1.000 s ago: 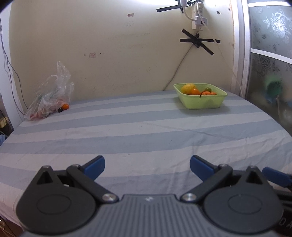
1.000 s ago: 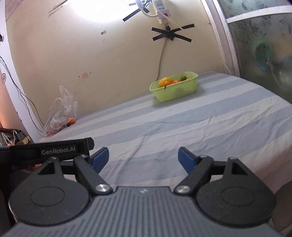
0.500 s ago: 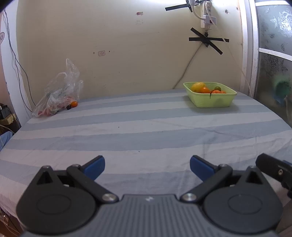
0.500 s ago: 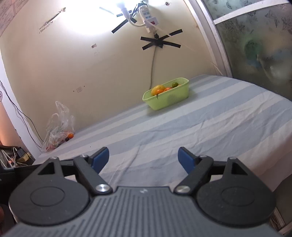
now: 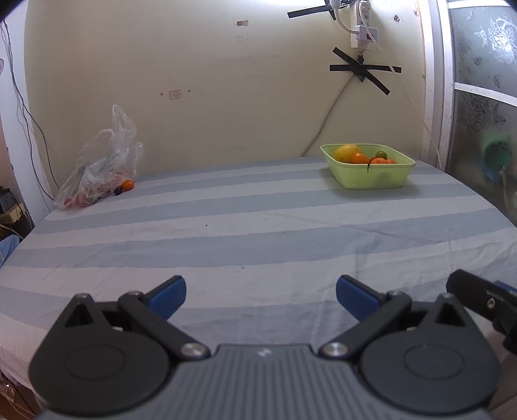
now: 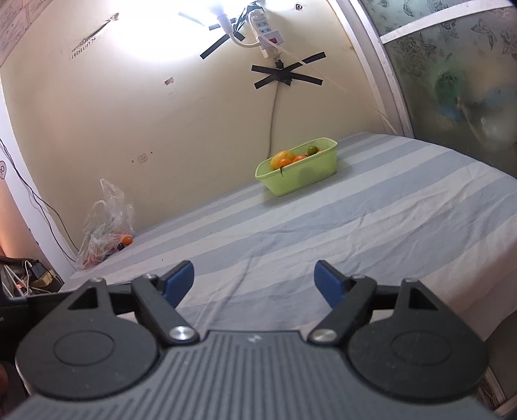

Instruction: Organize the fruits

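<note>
A light green basket (image 5: 371, 176) (image 6: 303, 179) stands at the far right of the striped table, against the wall, with a yellow fruit (image 5: 346, 152) (image 6: 280, 157), orange fruits and a small green one in it. At the far left lies a clear plastic bag (image 5: 100, 168) (image 6: 105, 223) holding more fruit; a small orange fruit (image 5: 128, 184) (image 6: 127, 239) and a dark one rest at its mouth. My left gripper (image 5: 261, 295) and right gripper (image 6: 254, 280) both hover open and empty over the near edge of the table, far from the fruit.
The blue and white striped cloth (image 5: 258, 239) covers the table between the grippers and the fruit. A power strip (image 5: 363, 27) and taped cables hang on the wall. A frosted glass door (image 5: 484, 129) bounds the right side. Part of the right tool (image 5: 481, 299) shows beside my left gripper.
Both grippers have drawn back and tilted upward slightly, so the basket and bag sit lower and farther in view. The right view has rolled and swung left. Fingers stay open.
</note>
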### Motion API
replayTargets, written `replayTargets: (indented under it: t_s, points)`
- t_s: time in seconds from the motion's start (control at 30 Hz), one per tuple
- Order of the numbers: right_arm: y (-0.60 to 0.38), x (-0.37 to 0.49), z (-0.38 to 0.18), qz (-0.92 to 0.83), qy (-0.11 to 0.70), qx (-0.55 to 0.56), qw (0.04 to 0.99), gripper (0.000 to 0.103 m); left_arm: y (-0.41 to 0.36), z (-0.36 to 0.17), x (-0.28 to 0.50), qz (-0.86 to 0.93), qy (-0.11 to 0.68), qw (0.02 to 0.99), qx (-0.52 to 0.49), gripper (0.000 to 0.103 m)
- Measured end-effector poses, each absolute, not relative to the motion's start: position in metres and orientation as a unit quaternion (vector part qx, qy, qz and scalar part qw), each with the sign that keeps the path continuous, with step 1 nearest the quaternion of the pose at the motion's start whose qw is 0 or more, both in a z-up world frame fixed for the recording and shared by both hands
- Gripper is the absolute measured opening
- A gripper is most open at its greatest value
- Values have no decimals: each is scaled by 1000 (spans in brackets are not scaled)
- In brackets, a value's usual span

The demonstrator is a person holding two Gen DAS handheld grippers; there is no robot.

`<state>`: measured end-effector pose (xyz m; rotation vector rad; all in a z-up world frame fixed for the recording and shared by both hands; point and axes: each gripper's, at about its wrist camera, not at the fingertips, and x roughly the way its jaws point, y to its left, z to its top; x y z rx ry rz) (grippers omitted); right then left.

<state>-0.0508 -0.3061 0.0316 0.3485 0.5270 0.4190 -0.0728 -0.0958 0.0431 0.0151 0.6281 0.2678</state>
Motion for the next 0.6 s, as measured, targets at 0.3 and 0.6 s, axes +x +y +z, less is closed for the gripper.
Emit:
replayTargets:
  t_s: [0.3, 0.6]
  points:
    - [-310, -52, 32, 200, 251, 176, 931, 83, -100, 41, -74, 134, 310, 941, 8, 103]
    - [-309, -54, 33, 197, 250, 181, 931, 83, -102, 43, -78, 160, 299, 941, 12, 103]
